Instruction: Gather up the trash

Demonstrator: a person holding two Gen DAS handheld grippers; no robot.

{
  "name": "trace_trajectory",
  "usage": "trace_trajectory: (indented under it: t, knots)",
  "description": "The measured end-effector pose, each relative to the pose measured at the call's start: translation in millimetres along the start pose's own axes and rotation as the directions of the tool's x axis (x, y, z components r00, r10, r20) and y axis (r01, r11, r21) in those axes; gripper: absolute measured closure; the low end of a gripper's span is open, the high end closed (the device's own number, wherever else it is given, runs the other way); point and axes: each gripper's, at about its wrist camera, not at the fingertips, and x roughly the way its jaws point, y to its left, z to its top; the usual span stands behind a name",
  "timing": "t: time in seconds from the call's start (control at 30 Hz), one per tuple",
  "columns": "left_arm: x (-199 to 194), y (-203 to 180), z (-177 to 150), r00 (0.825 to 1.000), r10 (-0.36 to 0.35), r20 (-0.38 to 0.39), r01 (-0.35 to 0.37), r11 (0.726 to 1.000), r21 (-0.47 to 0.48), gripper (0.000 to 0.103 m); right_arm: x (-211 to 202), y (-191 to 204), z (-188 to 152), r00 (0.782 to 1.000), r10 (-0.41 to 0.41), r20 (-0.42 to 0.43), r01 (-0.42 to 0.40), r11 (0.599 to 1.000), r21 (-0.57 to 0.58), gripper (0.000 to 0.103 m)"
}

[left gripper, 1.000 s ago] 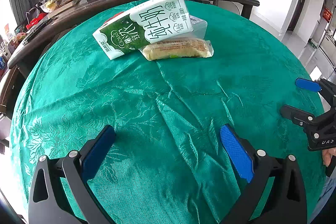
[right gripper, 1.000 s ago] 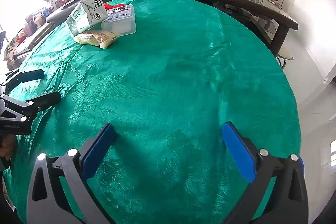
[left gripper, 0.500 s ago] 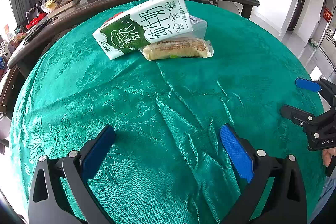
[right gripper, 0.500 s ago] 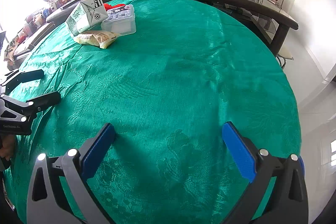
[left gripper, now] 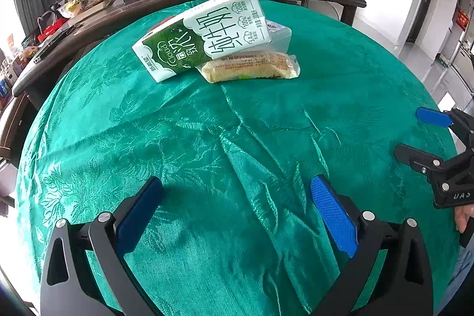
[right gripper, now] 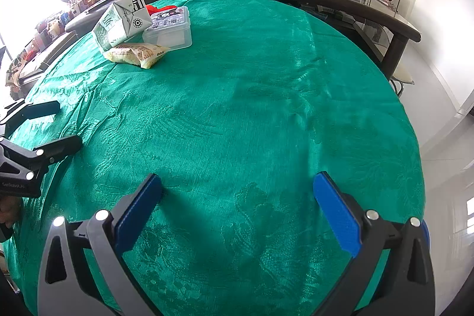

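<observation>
Nothing has shifted since the earlier frames: both grippers hang where they were over the round desk (left gripper: 89, 138) with its green cloth, and the trash pile sits untouched. That pile lies in the upper middle of the left wrist view and in the upper left of the right wrist view, well apart from both pairs of fingers. Biggest in it is the milk carton (left gripper: 204, 34), tilted, leaning on the clear plastic box (right gripper: 169, 30) behind it, its long axis running from lower left to upper right in the left view. Just in front, touching the carton, the wrapped bread (left gripper: 250, 69) lies flat with its long axis across the frame. The left gripper (left gripper: 237, 191) has its fingers spread wide and holding nothing, and faces the pile almost straight ahead; the right gripper (right gripper: 237, 188), also spread and holding nothing, has the pile off to its far left. By this layout the left hand looks nearer and better lined up for a first reach.
</observation>
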Motion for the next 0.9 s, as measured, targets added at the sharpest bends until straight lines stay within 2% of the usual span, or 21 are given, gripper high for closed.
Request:
trace_trajectory:
  t: [0.07,0.13,0.3,0.37,0.5,0.53,0.6,0.67,0.7,0.77,0.8,0.83,0.9]
  knots:
    - [-1,4,2,0.998,-0.053,-0.015,0.054,0.997,0.056,0.004,0,0,0,1.0,0.0,0.0,0.0,1.0,0.0,0.005]
    - [-7,25,13,0.996,-0.087,0.029,0.084,0.994,0.071,0.004,0,0,0,1.0,0.0,0.0,0.0,1.0,0.0,0.005]
    - [-17,78,73,0.973,-0.194,0.127,0.176,0.974,0.142,0.004,0,0,0,1.0,0.0,0.0,0.0,1.0,0.0,0.005]
    - [-10,82,94,0.97,-0.211,0.119,0.182,0.96,0.214,0.004,0,0,0,1.0,0.0,0.0,0.0,1.0,0.0,0.005]
    - [17,68,120,0.968,-0.232,0.09,0.178,0.899,0.401,0.004,0,-1,0,1.0,0.0,0.0,0.0,1.0,0.0,0.005]
    - [26,67,122,0.969,-0.234,0.08,0.18,0.889,0.422,0.004,0,0,0,1.0,0.0,0.0,0.0,1.0,0.0,0.005]
    - [42,67,124,0.964,-0.265,0.034,0.227,0.878,0.422,0.004,0,0,0,1.0,0.0,0.0,0.0,1.0,0.0,0.005]
    - [45,66,122,0.949,-0.316,-0.026,0.296,0.855,0.426,0.005,0,-1,0,1.0,0.0,0.0,0.0,1.0,0.0,0.005]
    - [39,66,118,0.935,-0.351,-0.056,0.339,0.831,0.441,0.005,0,-1,0,1.0,0.0,0.0,0.0,1.0,0.0,0.005]
    - [28,68,113,0.875,-0.461,-0.151,0.478,0.767,0.428,0.013,0,0,0,1.0,0.0,0.0,0.0,1.0,0.0,0.005]
    - [20,68,109,0.861,-0.482,-0.164,0.502,0.749,0.433,0.021,0,-1,0,1.0,0.0,0.0,0.0,1.0,0.0,0.005]
    - [16,67,105,0.87,-0.468,-0.157,0.485,0.752,0.447,0.021,0,0,0,1.0,0.0,0.0,0.0,1.0,0.0,0.005]
    - [16,63,102,0.905,-0.408,-0.125,0.416,0.779,0.469,0.018,0,-1,0,1.0,-0.001,0.0,0.001,1.0,0.0,0.005]
